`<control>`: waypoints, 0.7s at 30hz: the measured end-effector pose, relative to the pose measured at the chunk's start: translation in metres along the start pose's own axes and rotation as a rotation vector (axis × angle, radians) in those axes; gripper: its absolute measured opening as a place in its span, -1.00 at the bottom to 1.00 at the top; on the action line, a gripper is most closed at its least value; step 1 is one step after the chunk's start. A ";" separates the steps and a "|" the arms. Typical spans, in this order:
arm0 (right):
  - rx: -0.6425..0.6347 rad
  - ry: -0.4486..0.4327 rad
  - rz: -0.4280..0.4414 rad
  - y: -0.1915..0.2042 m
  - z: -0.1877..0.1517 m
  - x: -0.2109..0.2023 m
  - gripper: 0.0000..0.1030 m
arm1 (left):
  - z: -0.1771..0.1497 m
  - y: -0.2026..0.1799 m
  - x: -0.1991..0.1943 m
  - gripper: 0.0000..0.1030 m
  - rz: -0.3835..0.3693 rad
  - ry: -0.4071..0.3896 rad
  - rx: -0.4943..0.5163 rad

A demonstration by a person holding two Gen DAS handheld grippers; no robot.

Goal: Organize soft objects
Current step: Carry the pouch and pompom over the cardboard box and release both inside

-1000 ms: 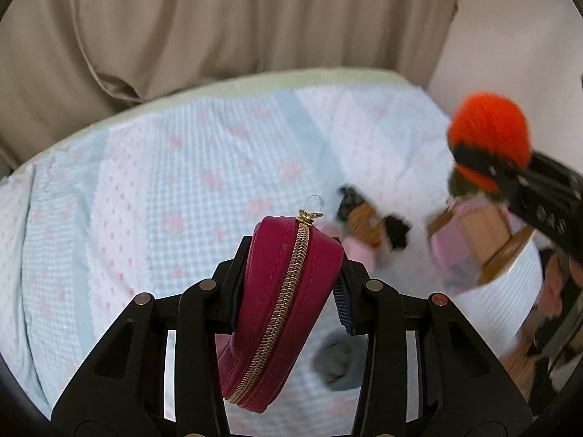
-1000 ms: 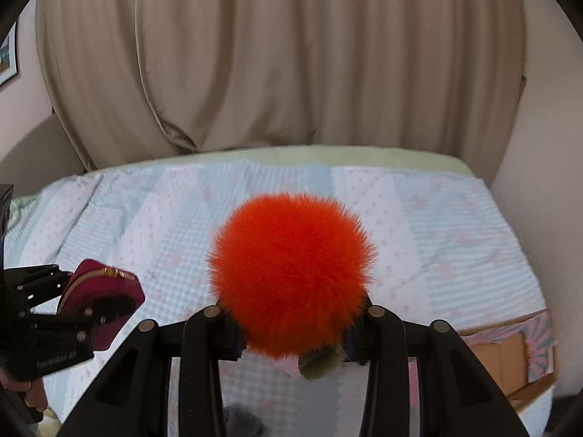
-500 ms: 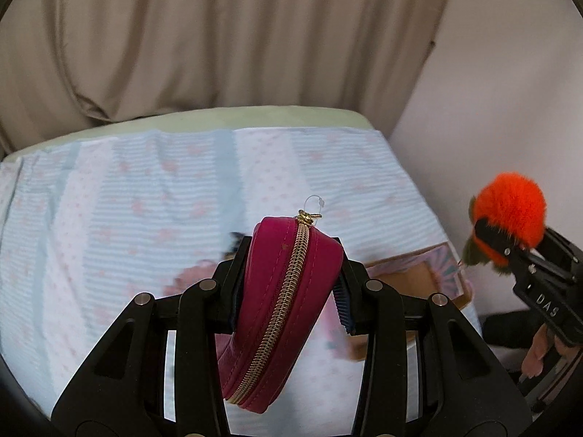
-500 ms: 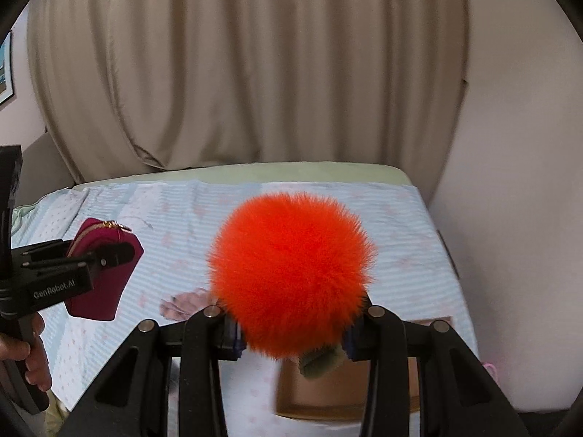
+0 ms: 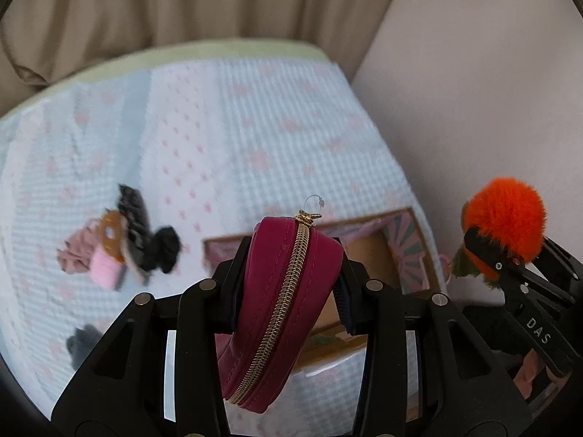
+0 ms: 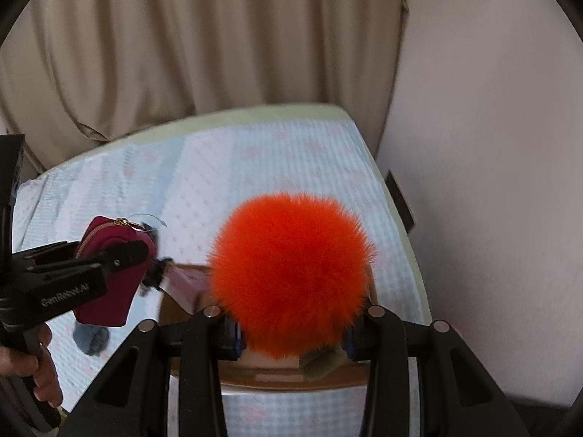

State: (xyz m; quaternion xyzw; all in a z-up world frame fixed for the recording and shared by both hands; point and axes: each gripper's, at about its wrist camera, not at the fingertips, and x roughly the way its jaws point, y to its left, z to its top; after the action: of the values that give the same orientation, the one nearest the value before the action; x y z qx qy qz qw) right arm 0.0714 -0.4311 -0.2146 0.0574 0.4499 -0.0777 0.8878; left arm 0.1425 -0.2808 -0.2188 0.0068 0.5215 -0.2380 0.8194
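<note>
Left gripper (image 5: 288, 287) squeezing pouch (image 5: 280, 309), right gripper (image 6: 291, 331) squeezing pompom (image 6: 291, 273), both up over box (image 5: 368, 255) on bed (image 5: 255, 127); could miss box if dropped too early.

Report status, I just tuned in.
Left gripper shut on magenta pouch. Right gripper shut on orange pompom. Both above cardboard box. Nothing blocking.

Soft, even daylight; the bedspread (image 5: 277, 138) and toys (image 5: 120, 244) smear with motion blur, fisheye edges black all round.
</note>
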 end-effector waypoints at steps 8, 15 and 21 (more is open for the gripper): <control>0.056 0.155 0.007 -0.026 -0.029 0.077 -0.31 | -0.016 -0.008 0.090 -0.30 0.021 0.146 0.026; 0.076 0.286 0.052 -0.041 -0.045 0.139 -0.31 | -0.034 -0.011 0.148 -0.30 0.061 0.243 0.080; 0.067 0.378 0.071 -0.039 -0.053 0.174 -0.31 | -0.047 -0.014 0.175 -0.30 0.084 0.296 0.118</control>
State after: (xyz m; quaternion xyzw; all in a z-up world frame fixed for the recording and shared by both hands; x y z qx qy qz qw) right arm 0.1231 -0.4755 -0.3879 0.1163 0.6035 -0.0494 0.7873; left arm 0.1571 -0.3477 -0.3871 0.1119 0.6210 -0.2300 0.7409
